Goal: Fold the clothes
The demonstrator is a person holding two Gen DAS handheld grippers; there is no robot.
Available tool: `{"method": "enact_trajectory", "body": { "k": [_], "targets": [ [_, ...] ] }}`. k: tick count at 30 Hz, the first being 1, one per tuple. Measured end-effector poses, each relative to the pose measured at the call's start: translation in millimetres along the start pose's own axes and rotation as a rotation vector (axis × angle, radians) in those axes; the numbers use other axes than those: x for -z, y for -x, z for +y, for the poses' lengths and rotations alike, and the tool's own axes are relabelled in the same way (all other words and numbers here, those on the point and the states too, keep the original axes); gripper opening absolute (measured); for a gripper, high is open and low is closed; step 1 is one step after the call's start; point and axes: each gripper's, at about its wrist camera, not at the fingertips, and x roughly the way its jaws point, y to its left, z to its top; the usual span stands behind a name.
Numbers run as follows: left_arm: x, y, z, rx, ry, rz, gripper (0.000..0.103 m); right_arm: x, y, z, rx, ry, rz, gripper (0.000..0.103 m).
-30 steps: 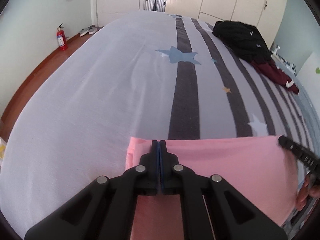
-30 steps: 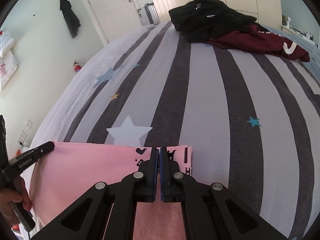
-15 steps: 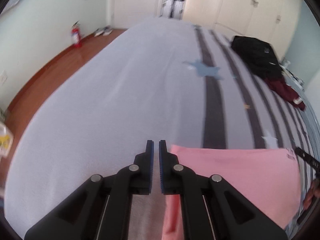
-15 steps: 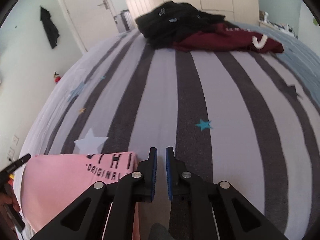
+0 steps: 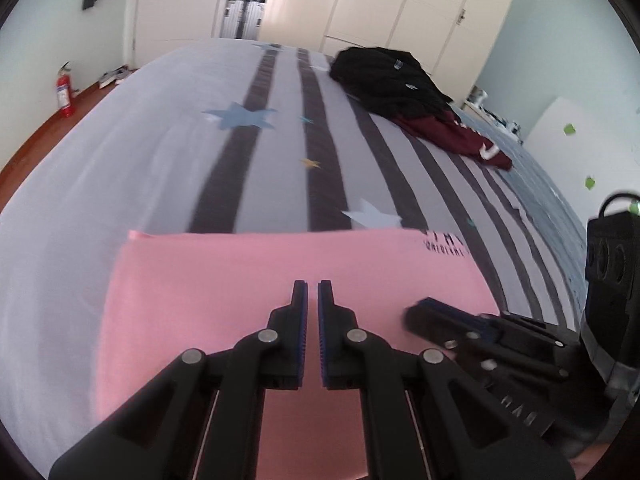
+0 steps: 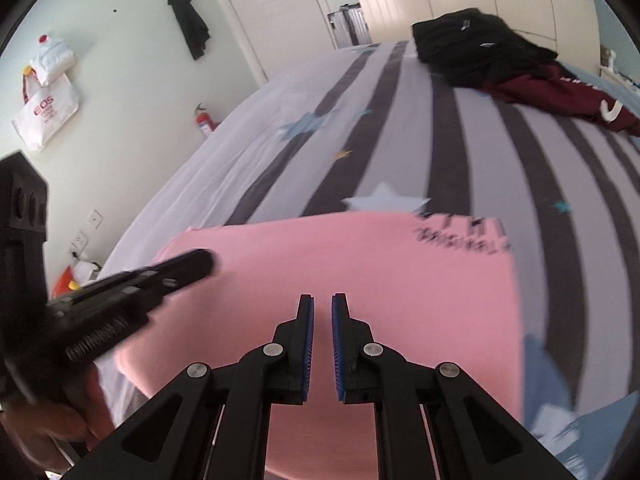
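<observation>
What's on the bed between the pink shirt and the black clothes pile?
Only striped bedsheet lies between the pink shirt and black clothes pile; left wrist view.

My left gripper [image 5: 313,294] points forward and slightly down, its jaws parted by a narrow gap with nothing between them. My right gripper [image 6: 322,308] sits just beside it, angled the same way, jaws also a little apart and empty. Seen from the left camera, the right gripper [image 5: 424,312] is blurred, so its tips are hard to make out, and my left hand [image 6: 44,420] shows dimly at the edge
</observation>
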Motion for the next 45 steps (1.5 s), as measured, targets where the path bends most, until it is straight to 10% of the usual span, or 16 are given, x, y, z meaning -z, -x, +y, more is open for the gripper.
{"method": "enact_trajectory", "body": {
  "k": [25,45],
  "targets": [
    [38,33,101,-0.209,0.107,0.042,0.002,14,21,-90,0.209,-0.081,0.009,0.012],
    [65,73,55,-0.172,0.088,0.023,0.002,42,54,-56,0.150,-0.055,0.040,0.019]
  ]
}}
